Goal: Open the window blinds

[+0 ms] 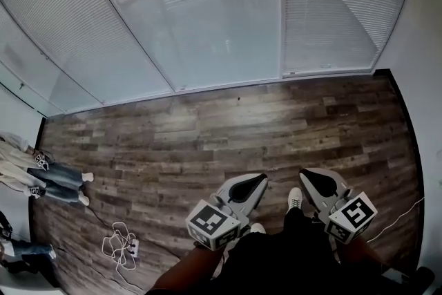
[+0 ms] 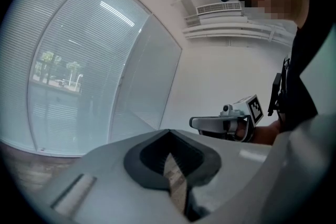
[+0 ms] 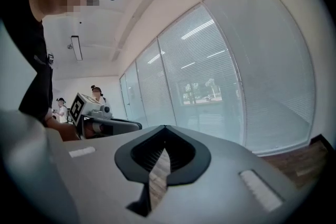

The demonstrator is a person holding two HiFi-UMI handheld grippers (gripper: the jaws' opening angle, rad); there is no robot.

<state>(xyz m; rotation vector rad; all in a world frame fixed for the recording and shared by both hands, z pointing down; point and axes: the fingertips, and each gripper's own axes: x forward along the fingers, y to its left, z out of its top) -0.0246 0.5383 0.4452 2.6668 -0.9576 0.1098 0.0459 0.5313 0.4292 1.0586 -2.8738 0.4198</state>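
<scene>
While both tools are held low over the wooden floor (image 1: 207, 138), the window blinds (image 1: 207, 24) hang at the far side, well apart from either tool. They cover the glass panes from left to right.

Slats are down across all panes. In the middle pane a paler patch lets trees and pavement show through.

Left tool (image 1: 262, 179): clenched, jaw tips meeting, nothing between them, only a thin slit lower down.

Right tool (image 1: 302, 176): clenched likewise, empty.

The two tools sit side by side near the person's legs, tips pointing toward the blinds, marker cubes at the near ends. A white shoe (image 1: 295, 198) stands between them.

Near left, a coiled white cable (image 1: 119, 244) lies on the floor. Farther left are the legs of other people (image 1: 59, 179).
</scene>
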